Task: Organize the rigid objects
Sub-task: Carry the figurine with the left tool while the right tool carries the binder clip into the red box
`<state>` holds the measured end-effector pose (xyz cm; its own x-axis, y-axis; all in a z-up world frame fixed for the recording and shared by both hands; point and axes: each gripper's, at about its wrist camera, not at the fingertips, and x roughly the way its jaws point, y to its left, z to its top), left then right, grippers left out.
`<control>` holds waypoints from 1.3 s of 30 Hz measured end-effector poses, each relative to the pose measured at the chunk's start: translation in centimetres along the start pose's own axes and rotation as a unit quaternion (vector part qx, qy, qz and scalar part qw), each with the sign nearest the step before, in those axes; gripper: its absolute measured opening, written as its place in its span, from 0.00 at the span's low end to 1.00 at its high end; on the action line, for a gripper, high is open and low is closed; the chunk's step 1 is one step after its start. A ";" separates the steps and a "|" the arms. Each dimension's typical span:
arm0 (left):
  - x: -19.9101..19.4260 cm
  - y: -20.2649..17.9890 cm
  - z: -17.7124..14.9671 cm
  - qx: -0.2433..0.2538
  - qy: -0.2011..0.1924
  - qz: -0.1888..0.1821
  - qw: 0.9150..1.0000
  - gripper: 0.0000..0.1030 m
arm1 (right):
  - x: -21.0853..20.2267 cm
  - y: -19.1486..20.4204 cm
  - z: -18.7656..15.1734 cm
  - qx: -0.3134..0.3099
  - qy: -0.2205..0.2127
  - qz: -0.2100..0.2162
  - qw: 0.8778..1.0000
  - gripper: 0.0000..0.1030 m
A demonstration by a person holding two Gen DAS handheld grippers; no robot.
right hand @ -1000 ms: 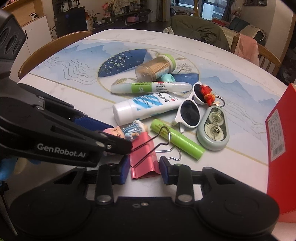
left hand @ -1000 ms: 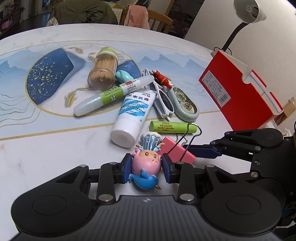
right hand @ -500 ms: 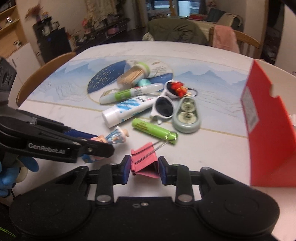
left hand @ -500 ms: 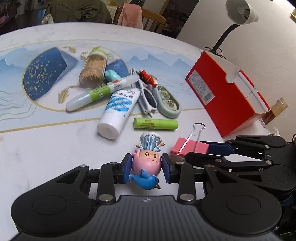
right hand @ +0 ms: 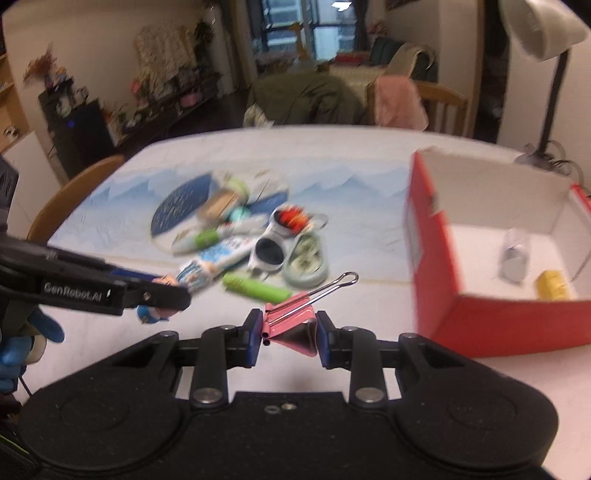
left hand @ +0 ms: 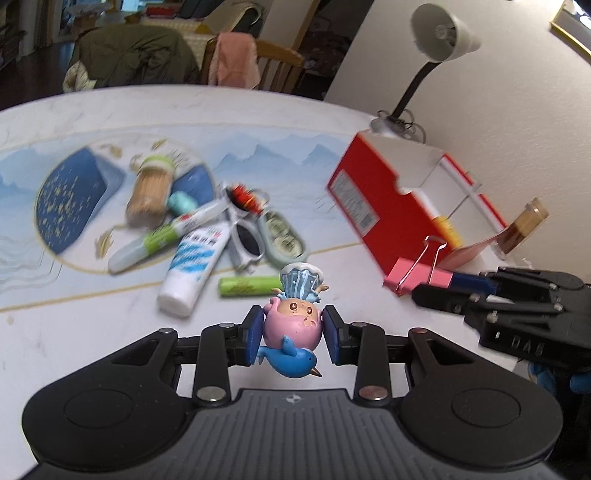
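My left gripper (left hand: 293, 334) is shut on a pink toy figure (left hand: 293, 325) with a blue bird at its base, held above the table. My right gripper (right hand: 284, 332) is shut on a pink binder clip (right hand: 291, 326), also lifted; the clip shows in the left wrist view (left hand: 417, 277) near the open red box (left hand: 399, 206). The box (right hand: 498, 314) is white inside and holds a yellow item (right hand: 552, 284) and a small clear item (right hand: 513, 258). A pile stays on the table: green tube (left hand: 247, 286), white tube (left hand: 194, 264), glue stick (left hand: 162, 236), sunglasses (left hand: 245, 236), toothpick jar (left hand: 149, 190).
A grey-green oval case (left hand: 282, 240) and a red keychain toy (left hand: 243, 194) lie in the pile. A white desk lamp (left hand: 439, 29) stands behind the box by the wall. Chairs with clothing (left hand: 236, 62) stand at the table's far edge.
Both grippers have lifted and moved right toward the red box, each carrying its object. The pile now lies farther away and to the left.
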<state>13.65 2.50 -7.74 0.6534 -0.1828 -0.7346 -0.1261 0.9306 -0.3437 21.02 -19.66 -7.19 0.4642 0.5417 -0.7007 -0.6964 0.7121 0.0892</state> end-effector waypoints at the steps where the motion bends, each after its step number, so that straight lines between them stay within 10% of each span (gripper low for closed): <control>1: -0.2 -0.5 0.4 0.003 -0.004 -0.003 1.000 0.33 | -0.7 -0.5 0.4 0.004 -0.011 -0.001 1.000 0.28; 18: 2.8 -12.7 5.8 0.071 -0.025 -0.033 0.997 0.33 | -5.3 -11.5 3.5 0.040 -0.082 -0.035 0.995 0.28; 39: 17.5 -20.9 12.0 0.072 0.034 0.036 0.996 0.33 | -0.1 -22.3 2.7 0.010 -0.011 -0.027 1.000 0.28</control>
<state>36.71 -16.30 -6.42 0.5939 -0.1301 -0.7940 -0.0597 0.9770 -0.2048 37.97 -34.36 -7.19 0.5127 0.5126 -0.6888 -0.6598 0.7486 0.0660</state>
